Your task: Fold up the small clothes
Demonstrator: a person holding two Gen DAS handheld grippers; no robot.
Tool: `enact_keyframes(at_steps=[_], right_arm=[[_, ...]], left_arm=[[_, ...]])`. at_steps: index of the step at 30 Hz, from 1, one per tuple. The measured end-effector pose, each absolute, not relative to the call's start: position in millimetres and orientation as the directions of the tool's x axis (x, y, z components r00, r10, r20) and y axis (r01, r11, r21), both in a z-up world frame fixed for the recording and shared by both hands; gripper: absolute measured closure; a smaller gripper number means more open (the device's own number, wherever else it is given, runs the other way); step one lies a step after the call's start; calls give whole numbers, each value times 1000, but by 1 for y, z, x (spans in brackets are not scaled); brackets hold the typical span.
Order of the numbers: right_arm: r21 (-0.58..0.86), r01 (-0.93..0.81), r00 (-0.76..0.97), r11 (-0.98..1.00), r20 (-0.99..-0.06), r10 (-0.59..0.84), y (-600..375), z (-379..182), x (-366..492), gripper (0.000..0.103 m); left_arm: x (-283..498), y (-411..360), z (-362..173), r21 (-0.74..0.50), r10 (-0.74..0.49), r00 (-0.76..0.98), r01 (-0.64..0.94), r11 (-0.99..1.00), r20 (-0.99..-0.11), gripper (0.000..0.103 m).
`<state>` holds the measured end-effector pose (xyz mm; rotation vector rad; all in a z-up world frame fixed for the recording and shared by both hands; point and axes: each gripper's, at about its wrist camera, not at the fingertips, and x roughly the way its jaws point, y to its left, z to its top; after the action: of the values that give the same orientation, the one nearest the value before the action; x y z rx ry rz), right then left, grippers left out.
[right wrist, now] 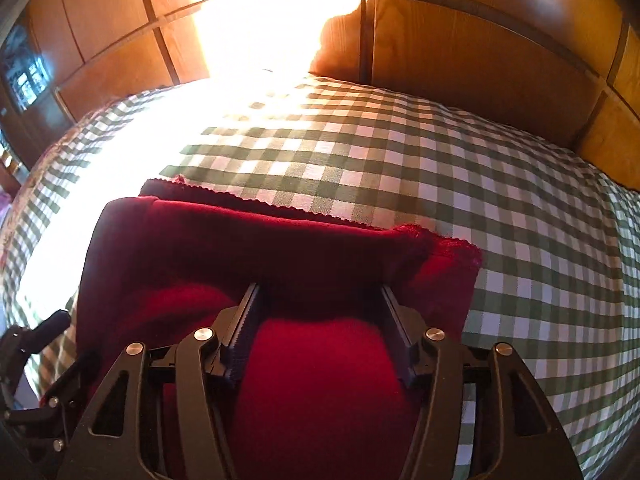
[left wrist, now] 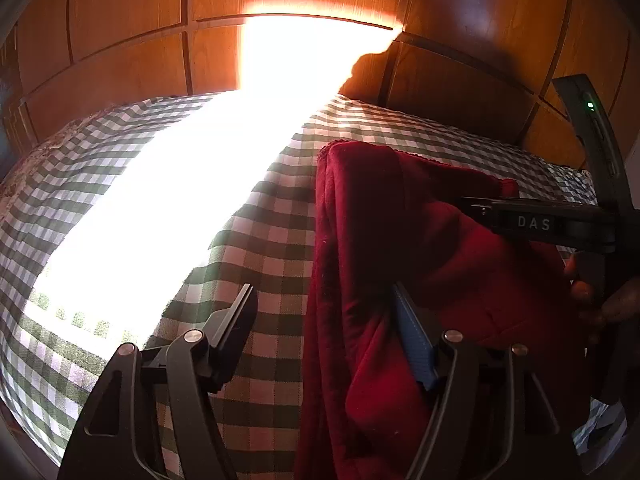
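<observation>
Although strong sunlight washes out a broad band of the checked bedcover [left wrist: 248, 248], the left wrist view shows the task item clearly: a dark red garment [left wrist: 380, 220] lying on the right-hand part of the cover, partly folded over on itself. The left gripper [left wrist: 326, 312] has its jaws standing well apart. Its left finger hangs over bare cover; its right finger, with the blue pad [left wrist: 416, 344], lies against or under a loose fold of the cloth. The pads do not press together on anything, so nothing is clamped. The right gripper [left wrist: 532, 220] enters from the right edge, held by a hand [left wrist: 600, 300], directly over the garment.

Seen from the right wrist view, the same garment [right wrist: 280, 248] fills the near foreground on the bedcover [right wrist: 440, 168], with a scalloped hem [right wrist: 256, 200] along its far edge. The right gripper [right wrist: 318, 300] stands open above it, red cloth visible between the fingers but not pinched. A wooden headboard [right wrist: 480, 60] stands behind the bed.

Assessment: the fabric appears soft, light and limp, with a plush nap; it should drape and sag rather than hold a crease, and layers may slide over one another. Recommended holds are the corners or the hemmed edge, pinching through both layers.
</observation>
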<state>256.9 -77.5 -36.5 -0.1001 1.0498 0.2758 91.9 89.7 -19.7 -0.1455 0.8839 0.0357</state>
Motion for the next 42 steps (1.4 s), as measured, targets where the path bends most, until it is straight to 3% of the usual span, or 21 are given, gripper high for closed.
enact_keyframes(at_steps=[3, 6, 17, 29, 32, 34, 35, 39, 42], right_arm=[[128, -252, 502, 959, -830, 243, -92, -22, 249, 24], [205, -213, 544, 955, -787, 291, -113, -5, 236, 17], [592, -129, 427, 796, -691, 583, -178, -42, 177, 14], [710, -173, 336, 683, -609, 719, -142, -69, 178, 16], [700, -180, 336, 691, -617, 712, -139, -70, 179, 23], [683, -182, 340, 707, -631, 698, -136, -68, 178, 36], [670, -194, 347, 716, -636, 689, -134, -63, 175, 42], [606, -257, 394, 753, -646, 654, -124, -37, 163, 54], [573, -295, 447, 765, -625, 640, -129, -12, 149, 56]], left_arm=[[88, 90, -20, -115, -29, 636, -94, 989, -771, 33], [86, 93, -21, -122, -33, 633, -98, 988, -773, 29], [89, 105, -27, -173, -80, 633, -86, 981, -770, 24], [103, 152, -55, -458, -347, 595, -40, 888, -725, 20], [103, 155, -59, -502, -399, 600, -4, 865, -693, 31], [100, 158, -61, -569, -474, 587, 28, 822, -656, 57], [99, 158, -61, -602, -511, 581, 45, 797, -634, 64], [95, 151, -52, -612, -526, 583, 60, 788, -619, 73], [96, 135, -40, -634, -559, 577, 90, 768, -595, 75]])
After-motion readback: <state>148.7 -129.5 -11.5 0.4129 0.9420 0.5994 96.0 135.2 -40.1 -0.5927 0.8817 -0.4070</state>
